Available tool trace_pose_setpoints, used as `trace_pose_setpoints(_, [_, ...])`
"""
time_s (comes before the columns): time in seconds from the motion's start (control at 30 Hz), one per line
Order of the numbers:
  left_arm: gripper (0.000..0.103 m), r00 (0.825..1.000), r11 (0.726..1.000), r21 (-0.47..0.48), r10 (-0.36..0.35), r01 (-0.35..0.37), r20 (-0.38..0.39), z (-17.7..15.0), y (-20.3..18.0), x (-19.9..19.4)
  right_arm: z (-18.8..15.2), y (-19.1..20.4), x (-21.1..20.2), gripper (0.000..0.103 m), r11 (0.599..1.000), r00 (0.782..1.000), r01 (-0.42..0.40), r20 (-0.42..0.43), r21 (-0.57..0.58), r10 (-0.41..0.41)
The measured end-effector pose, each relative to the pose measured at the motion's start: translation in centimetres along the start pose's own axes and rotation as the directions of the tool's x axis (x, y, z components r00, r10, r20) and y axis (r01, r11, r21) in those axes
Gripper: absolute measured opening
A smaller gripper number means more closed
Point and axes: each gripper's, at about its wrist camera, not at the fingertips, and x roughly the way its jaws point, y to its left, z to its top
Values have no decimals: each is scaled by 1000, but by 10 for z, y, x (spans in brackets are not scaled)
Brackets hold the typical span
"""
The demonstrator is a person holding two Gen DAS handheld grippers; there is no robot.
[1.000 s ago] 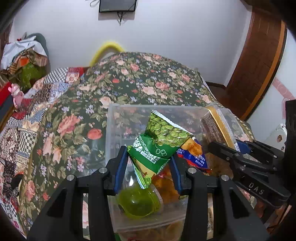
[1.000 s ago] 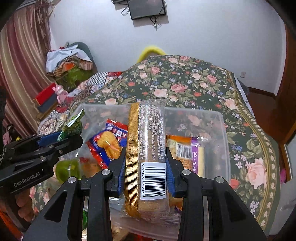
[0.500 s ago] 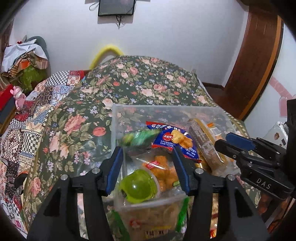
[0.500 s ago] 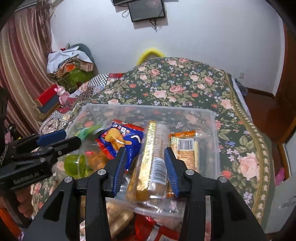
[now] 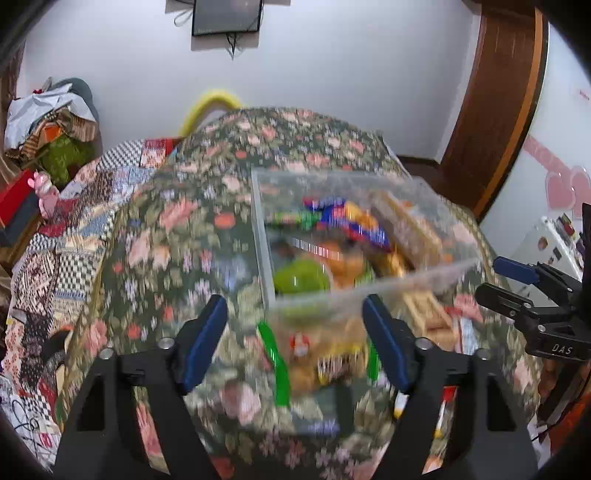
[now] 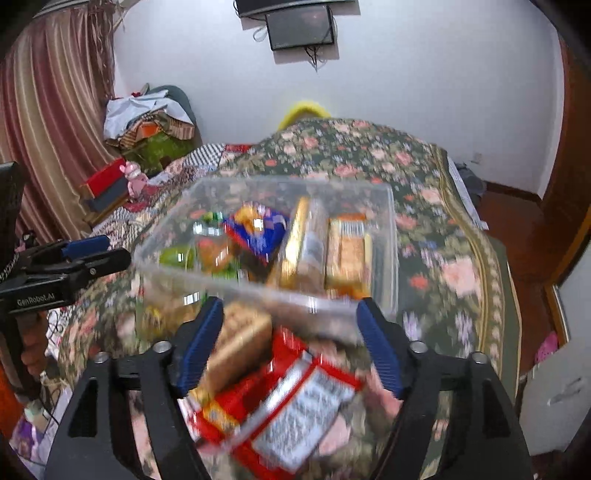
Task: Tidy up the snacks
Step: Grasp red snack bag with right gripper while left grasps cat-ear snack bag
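left gripper (image 5: 295, 332) wide, empty | right gripper (image 6: 290, 332) wide, empty | snacks in clear bin (image 6: 391, 229); red packet (image 6: 295, 410) outside

Bright, even indoor light; heavy motion blur mid-frame, fisheye bending and dark vignette at edges.

Clear bin (image 6: 391, 236); floral green cloth (image 6: 436, 221); red pkt (image 6: 295, 402); blue-tipped blk tongs (image 6: 290, 343).

A dark floral bedspread (image 5: 192, 236) covers the bed beside a checkered patchwork quilt (image 5: 55, 258). A black screen (image 6: 301, 27) hangs on the white wall, striped curtains (image 6: 48, 110) to the left, a wooden door frame (image 5: 495, 110) to the right. Clothes (image 6: 147, 122) lie heaped in the corner near a pink toy (image 6: 133, 179).
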Motion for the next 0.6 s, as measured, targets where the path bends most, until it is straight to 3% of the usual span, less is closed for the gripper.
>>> trace_pose_setpoints(0.13, [94, 999, 1000, 19, -5, 6, -34, -22, -3, 9, -22, 0, 8, 86, 999, 999, 3, -53, 32, -1])
trace_pose_setpoints(0.33, [94, 994, 1000, -10, -14, 13, -104, -38, -4, 37, -41, 4, 33, 86, 999, 989, 24, -148, 46, -16])
trace_pose_setpoints(0.6, [94, 990, 999, -32, -25, 20, -142, -39, -10, 64, -54, -11, 36, 86, 997, 984, 45, -176, 69, -32])
